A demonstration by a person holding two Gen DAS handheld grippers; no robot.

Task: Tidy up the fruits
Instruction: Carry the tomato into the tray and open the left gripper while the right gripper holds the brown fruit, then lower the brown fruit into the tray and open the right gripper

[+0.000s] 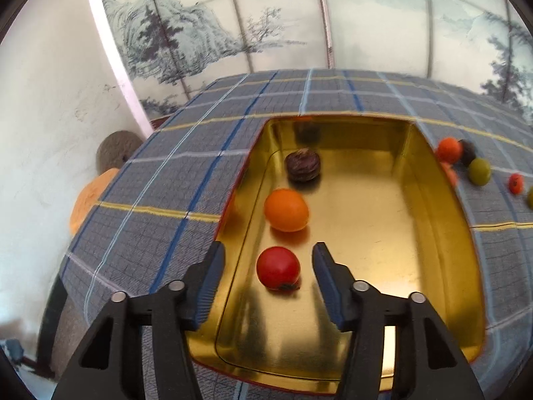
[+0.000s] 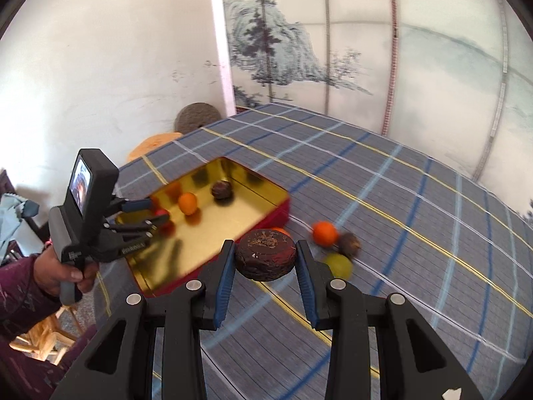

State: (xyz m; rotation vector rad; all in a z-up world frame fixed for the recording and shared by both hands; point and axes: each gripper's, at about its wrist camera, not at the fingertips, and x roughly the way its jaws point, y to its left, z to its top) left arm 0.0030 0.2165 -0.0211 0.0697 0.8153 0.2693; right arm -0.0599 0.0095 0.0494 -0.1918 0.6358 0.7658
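A gold tray (image 1: 433,200) lies on the plaid cloth and holds a dark brown fruit (image 1: 303,166), an orange (image 1: 286,210) and a red tomato (image 1: 278,268). My left gripper (image 1: 269,247) is open over the tray's near end. The tomato rests on the tray floor between its fingers, clear of both pads. In the right wrist view, my right gripper (image 2: 265,244) is shut on a dark brown round fruit (image 2: 265,255), held above the cloth just outside the tray (image 2: 253,183). That view also shows the left gripper (image 2: 153,212) in a person's hand (image 2: 56,273).
Loose on the cloth to the right of the tray lie an orange (image 2: 324,232), a dark fruit (image 2: 349,244) and a green fruit (image 2: 338,265). A small red fruit (image 1: 515,183) lies further right. A painted screen stands behind the table, and a wooden stool (image 2: 43,336) is at lower left.
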